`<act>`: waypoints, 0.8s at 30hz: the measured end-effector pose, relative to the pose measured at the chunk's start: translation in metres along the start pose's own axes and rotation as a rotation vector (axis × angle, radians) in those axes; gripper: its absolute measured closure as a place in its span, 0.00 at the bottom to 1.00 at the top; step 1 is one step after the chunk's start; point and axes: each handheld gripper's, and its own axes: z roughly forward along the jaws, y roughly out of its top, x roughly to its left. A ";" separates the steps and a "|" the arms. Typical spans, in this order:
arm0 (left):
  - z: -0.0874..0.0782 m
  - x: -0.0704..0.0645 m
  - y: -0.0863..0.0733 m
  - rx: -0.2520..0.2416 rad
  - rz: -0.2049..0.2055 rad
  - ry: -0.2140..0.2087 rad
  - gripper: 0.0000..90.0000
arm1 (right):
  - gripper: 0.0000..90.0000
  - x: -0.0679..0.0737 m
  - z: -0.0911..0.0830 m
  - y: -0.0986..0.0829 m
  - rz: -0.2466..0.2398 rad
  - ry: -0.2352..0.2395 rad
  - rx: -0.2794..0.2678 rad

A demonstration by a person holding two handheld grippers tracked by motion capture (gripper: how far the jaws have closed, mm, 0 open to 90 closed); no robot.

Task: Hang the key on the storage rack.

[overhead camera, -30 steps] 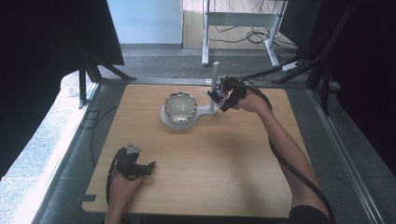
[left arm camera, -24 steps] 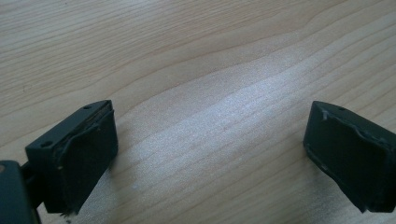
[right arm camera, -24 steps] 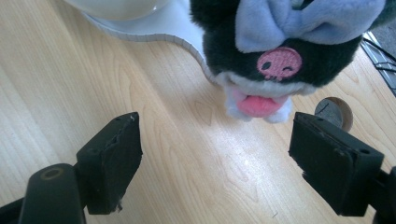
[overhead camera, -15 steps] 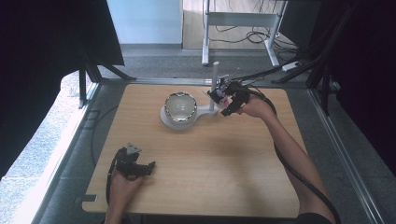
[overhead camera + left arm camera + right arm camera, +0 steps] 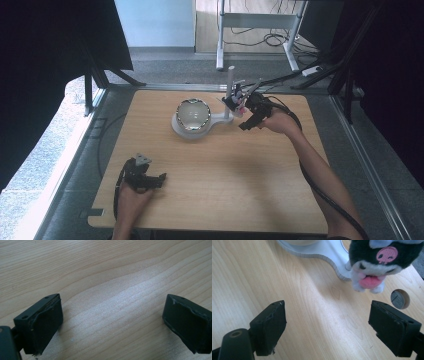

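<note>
Wooden table (image 5: 215, 190), bare over most of its top. Toward the far side, a white stand (image 5: 200, 125) with a flat base and a thin upright post (image 5: 230, 92); on the base, a shiny round bowl-like thing (image 5: 193, 114), just left of the post. Beside the post, a small plush toy (image 5: 382, 260), black and white with a pink skull mark and pink tongue, face turned toward the right gripper, hanging or propped just above the base edge; cannot tell which. Long axis roughly upright. In the tabletop near the toy, a round cable hole (image 5: 400, 299). Right gripper (image 5: 248, 116) held out over the far right of the table, forearm stretched from the near right corner, jaws spread wide and empty, toy just beyond and between them, not touched. Left gripper (image 5: 145, 177) low at the near left, resting near the table edge, jaws wide apart over bare wood, well apart from the stand.
</note>
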 end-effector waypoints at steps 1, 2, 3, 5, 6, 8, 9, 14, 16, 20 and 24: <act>0.000 0.000 0.000 0.000 0.000 0.000 0.03 | 0.16 0.000 0.000 0.000 0.000 0.000 0.000; 0.000 0.000 0.000 0.000 0.000 0.000 0.03 | 0.16 0.001 0.000 -0.001 -0.003 0.003 -0.004; 0.000 0.000 0.000 0.000 0.000 0.000 0.03 | 0.16 0.003 -0.002 -0.004 -0.004 0.004 -0.006; 0.000 0.000 0.000 0.000 0.000 0.000 0.03 | 0.16 0.004 -0.002 -0.006 -0.007 0.004 -0.010; 0.000 0.000 0.000 0.000 0.000 0.000 0.03 | 0.15 0.005 -0.003 -0.007 -0.007 0.005 -0.012; 0.000 0.000 0.000 0.000 0.000 0.000 0.03 | 0.15 0.007 -0.005 -0.011 -0.007 0.010 -0.026; 0.000 0.000 0.000 0.000 0.000 0.000 0.03 | 0.15 0.007 -0.005 -0.011 -0.007 0.010 -0.026; 0.000 0.000 0.000 0.000 0.000 0.000 0.03 | 0.15 0.012 -0.009 -0.017 -0.006 0.011 -0.037; 0.000 0.000 0.000 0.000 0.000 0.000 0.03 | 0.15 0.014 -0.011 -0.021 -0.007 0.012 -0.043; 0.000 0.000 0.000 0.000 0.000 0.000 0.03 | 0.15 0.017 -0.015 -0.027 -0.006 0.011 -0.046; 0.000 0.000 0.000 0.000 0.000 0.001 0.03 | 0.14 0.021 -0.019 -0.036 -0.006 0.009 -0.046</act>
